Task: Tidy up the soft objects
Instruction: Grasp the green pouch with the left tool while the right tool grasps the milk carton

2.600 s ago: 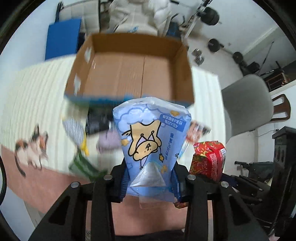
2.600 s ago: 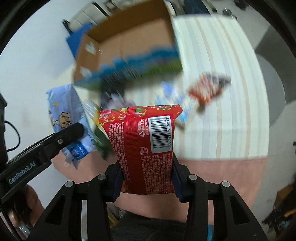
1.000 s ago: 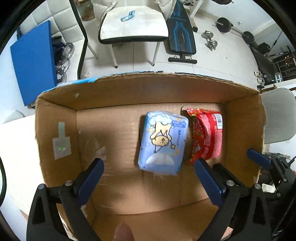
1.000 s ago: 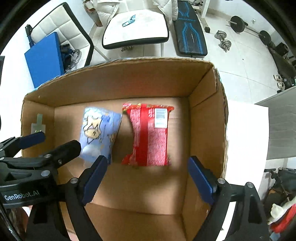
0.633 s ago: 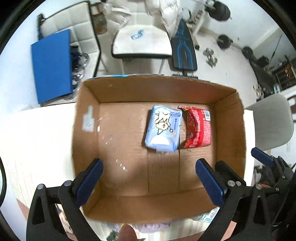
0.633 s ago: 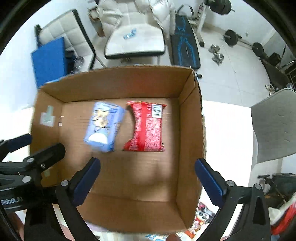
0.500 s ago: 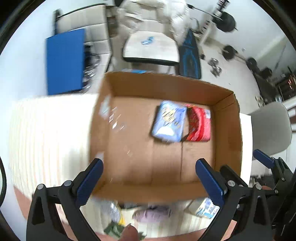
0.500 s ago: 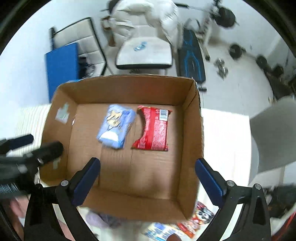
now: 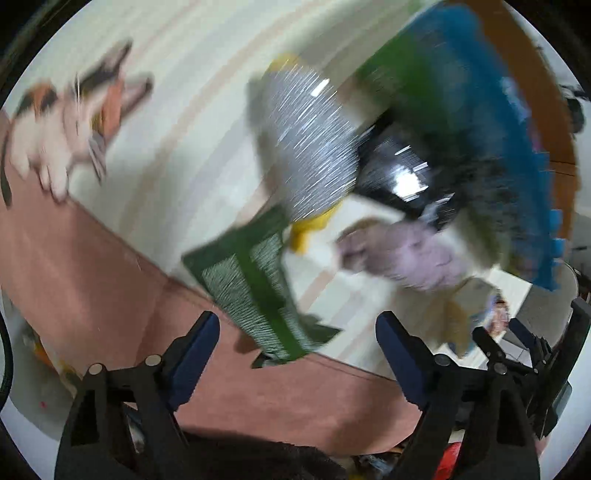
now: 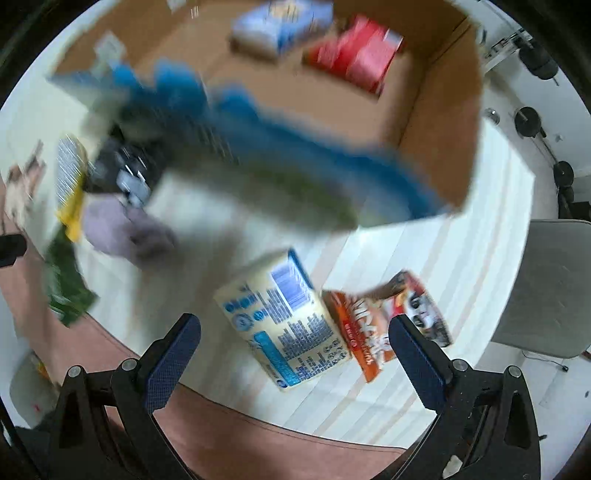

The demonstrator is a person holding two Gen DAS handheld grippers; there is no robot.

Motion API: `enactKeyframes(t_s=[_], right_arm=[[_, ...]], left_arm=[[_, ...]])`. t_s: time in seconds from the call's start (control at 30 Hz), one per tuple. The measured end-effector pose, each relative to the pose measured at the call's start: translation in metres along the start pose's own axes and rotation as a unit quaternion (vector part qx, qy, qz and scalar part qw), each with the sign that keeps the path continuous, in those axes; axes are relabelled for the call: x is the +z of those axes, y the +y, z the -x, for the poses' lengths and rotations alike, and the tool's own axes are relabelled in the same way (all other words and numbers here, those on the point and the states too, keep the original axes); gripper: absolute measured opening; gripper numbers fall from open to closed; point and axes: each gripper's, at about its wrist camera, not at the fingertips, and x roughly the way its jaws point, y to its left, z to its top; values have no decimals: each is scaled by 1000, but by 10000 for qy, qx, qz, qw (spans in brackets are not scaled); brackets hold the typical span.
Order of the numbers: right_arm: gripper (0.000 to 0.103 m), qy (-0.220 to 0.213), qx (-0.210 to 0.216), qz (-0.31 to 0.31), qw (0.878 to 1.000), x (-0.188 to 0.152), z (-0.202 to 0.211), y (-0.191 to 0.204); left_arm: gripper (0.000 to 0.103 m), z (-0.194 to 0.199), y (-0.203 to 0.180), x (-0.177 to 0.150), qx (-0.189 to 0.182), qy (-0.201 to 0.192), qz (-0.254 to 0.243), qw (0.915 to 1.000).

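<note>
My left gripper [image 9: 297, 339] is open and empty above the table's near edge. Just ahead of it lie a green packet [image 9: 255, 299], a silver and yellow packet [image 9: 310, 155], a black packet [image 9: 399, 177] and a lilac soft item [image 9: 402, 254], all blurred. My right gripper [image 10: 293, 345] is open and empty over a pale yellow and blue packet [image 10: 284, 321] and an orange packet [image 10: 388, 325]. The cardboard box [image 10: 439, 122] stands behind, holding the light blue pack [image 10: 280, 26] and the red pack [image 10: 354, 62].
The striped tablecloth [image 9: 159, 122] has a cat print [image 9: 70, 125] at the left and a pink border [image 9: 110, 288] near me. A grey chair [image 10: 550, 288] stands to the right of the table. Weights lie on the floor beyond.
Both grippers have pulled back from over the box and dropped toward the packets on the table in front of it. The views are blurred from fast motion.
</note>
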Motion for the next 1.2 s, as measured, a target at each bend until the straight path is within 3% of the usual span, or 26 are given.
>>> enactKeyframes(t_s=[0.13,0.2,0.27,0.33,0.5,0.6,0.77,0.83,0.93,1.07,1.2], right_arm=[[102,326,-52,-44,9994,-2,-38,3],[94,349,-44,-118,9993,-5,-47,5],[79,386,36,-282,9989,-9,-49,7],[74,455,167,-492,9976,-13,-50,6],[70,600,678,-1195,9887,-34,-50,2],[70,702,1033,-1590,9793,-52,-53,3],[70,826,1502,-2152,9614,-88,-57,10],[70,843,1608,-2285,9565,-97,-58,12],[71,796,1680,-2442,9517,-109,-65,14],[71,747,1465,-2362,9577,-116,-68,9],[67,690,1252,-2224,9644,-126,-77,21]], left_arm=[[85,-33,10,0,-166,347,266,9989],[85,-43,7,1,-106,410,282,9987],[77,-49,5,2,-48,414,302,9987],[56,-53,2,1,15,422,249,9988],[44,-52,-22,-9,463,193,-305,9983],[40,-53,-47,-24,1046,-30,-1003,9894],[36,-68,-87,-57,1946,-324,-2157,9563],[37,-73,-94,-62,2088,-362,-2263,9507],[40,-83,-97,-69,2036,-262,-2162,9545],[39,-82,-93,-71,1741,-294,-2012,9635],[30,-68,-84,-75,1673,-316,-1955,9658]])
